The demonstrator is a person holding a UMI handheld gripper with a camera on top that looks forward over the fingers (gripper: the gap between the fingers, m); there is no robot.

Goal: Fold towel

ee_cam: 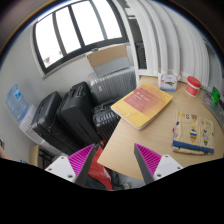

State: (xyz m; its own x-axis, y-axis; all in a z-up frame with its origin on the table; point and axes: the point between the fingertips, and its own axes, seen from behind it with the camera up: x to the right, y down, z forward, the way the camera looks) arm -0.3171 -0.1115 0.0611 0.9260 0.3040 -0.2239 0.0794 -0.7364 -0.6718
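A yellow-orange towel [141, 104] lies flat on a light wooden table [125, 145], looking like a folded rectangle with a pinkish edge on its far side. My gripper [114, 165] is open and empty, held in the air over the table's near corner. Its magenta pads [82, 160] stand wide apart. The towel is well beyond the fingers, ahead and slightly to the right, and nothing is between them.
On the table beyond the towel are a white tub [168, 82] and a red cup [193, 85]; a blue-and-white box [192, 133] sits right of the towel. Black suitcases [60, 115] and a grey crate [110, 78] stand left of the table. A red object [98, 172] is below.
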